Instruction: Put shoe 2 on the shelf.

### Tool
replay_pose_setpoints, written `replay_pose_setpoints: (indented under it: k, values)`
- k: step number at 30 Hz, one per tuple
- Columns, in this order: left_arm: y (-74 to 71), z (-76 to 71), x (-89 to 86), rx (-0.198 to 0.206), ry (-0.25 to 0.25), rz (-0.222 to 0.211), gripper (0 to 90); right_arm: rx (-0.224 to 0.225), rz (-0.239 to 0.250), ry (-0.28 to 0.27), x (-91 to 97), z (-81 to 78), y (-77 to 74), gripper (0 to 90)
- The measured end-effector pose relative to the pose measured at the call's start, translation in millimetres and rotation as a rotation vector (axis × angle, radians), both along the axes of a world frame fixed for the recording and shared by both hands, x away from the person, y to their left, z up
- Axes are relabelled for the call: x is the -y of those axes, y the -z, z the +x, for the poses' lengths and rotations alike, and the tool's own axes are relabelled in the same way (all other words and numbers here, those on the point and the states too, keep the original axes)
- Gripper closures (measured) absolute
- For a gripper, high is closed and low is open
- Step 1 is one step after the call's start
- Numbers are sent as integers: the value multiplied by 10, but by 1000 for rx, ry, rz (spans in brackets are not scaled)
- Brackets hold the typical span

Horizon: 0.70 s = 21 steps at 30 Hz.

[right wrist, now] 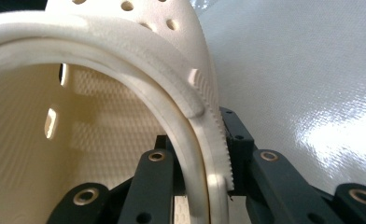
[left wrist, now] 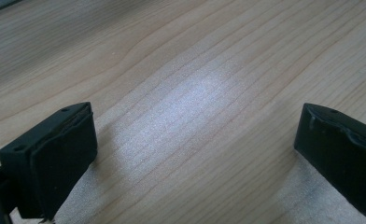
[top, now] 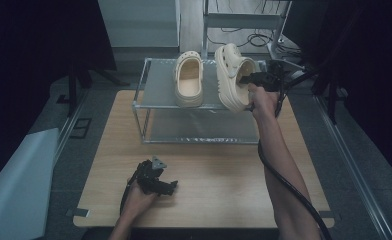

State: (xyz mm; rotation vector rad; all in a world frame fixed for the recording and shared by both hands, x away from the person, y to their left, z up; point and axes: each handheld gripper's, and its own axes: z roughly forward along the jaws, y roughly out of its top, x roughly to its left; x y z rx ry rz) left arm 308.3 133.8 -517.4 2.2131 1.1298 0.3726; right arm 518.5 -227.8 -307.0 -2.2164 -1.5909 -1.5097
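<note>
Right gripper point(top: 248, 80) up at the metal rack point(top: 159, 97), jaws pinching the side wall of the tilted cream clog point(top: 231, 75), second clog point(top: 188, 80) flat on the top shelf just beside it, left gripper point(top: 165, 186) low over the wooden bench point(top: 214, 175), jaws spread, nothing between.
</note>
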Motion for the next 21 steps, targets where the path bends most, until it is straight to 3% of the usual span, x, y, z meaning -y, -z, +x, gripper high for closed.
replay_pose_setpoints:
  k: [6,14,21]
  values:
    - [0,1,-5,-1,-2,-6,0,-11,-19,16,-107,117,63,767]
    - [-9,6,-18,-2,3,-2,0,5,-83,56,-270,216,52,759]
    - [-7,4,-8,-1,5,-5,0,21,-113,85,-385,277,58,694]
